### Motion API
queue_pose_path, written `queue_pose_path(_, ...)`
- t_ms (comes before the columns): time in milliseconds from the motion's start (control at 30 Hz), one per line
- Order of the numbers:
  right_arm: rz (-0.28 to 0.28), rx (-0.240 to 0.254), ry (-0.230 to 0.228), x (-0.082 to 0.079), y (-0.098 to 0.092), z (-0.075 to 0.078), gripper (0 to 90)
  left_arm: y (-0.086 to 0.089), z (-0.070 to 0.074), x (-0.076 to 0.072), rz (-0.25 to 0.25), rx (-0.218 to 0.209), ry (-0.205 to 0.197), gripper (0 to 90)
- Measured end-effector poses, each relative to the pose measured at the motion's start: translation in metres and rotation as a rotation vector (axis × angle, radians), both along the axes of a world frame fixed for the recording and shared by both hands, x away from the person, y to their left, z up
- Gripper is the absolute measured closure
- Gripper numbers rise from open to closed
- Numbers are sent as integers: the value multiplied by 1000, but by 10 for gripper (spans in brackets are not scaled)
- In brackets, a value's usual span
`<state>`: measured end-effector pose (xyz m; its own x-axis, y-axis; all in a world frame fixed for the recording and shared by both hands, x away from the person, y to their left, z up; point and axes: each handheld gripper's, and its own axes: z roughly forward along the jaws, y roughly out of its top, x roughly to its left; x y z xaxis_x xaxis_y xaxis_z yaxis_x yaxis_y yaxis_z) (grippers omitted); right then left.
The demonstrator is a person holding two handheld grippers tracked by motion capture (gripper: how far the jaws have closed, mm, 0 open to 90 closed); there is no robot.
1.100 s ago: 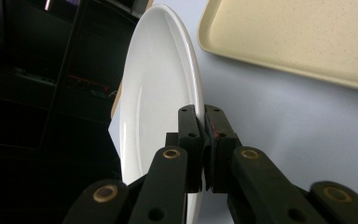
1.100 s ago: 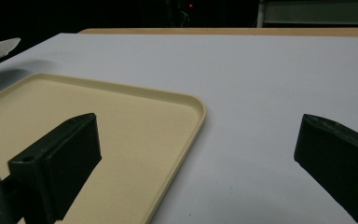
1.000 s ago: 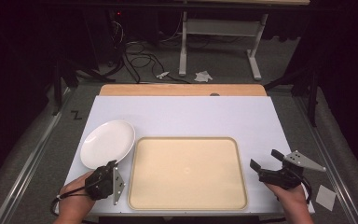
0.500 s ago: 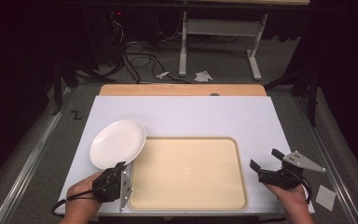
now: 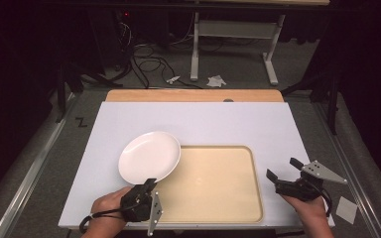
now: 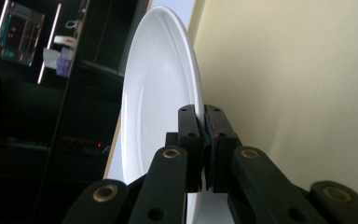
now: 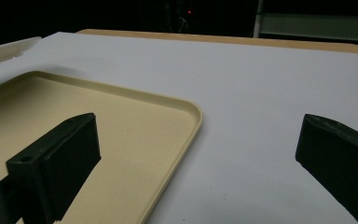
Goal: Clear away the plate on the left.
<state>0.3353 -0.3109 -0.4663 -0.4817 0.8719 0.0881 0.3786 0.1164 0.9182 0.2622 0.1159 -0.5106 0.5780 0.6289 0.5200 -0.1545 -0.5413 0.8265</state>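
A round white plate (image 5: 149, 156) hangs tilted over the left edge of a cream tray (image 5: 213, 186) on the white table. My left gripper (image 5: 150, 185) is shut on the plate's near rim. In the left gripper view the plate (image 6: 161, 88) stands on edge between the closed jaws of that gripper (image 6: 204, 116), with the tray (image 6: 298, 79) to its right. My right gripper (image 5: 282, 169) rests open at the tray's right side, holding nothing. In the right gripper view this gripper (image 7: 200, 144) straddles the tray's corner (image 7: 186, 109).
The white table top (image 5: 203, 121) has a wooden strip (image 5: 193, 95) along its far edge. Beyond it on the dark floor lie cables (image 5: 144, 57), crumpled paper (image 5: 216, 80) and a metal desk frame (image 5: 233, 34). A white slip (image 5: 347, 209) lies on the floor at the right.
The left gripper has lifted the plate and carried it to the right, so it now overlaps the tray's left edge. The right gripper has stayed in place.
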Motion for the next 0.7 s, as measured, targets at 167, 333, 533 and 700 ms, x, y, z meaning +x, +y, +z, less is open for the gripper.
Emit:
queue_pose_path(167,4,-4,3,1,0,-2,5,-15,-1,-1,-40,-8,2,874)
queue_pose_path(333,4,-3,10,2,0,-2,5,-30,0,-2,-81,-14,10,874)
queue_pose_path(533,8,-7,11,2,1,-3,5,-47,-1,-2,-133,0,15,874)
queue_pose_path(700,8,-8,13,2,1,-3,5,-57,-2,-2,-164,7,18,874)
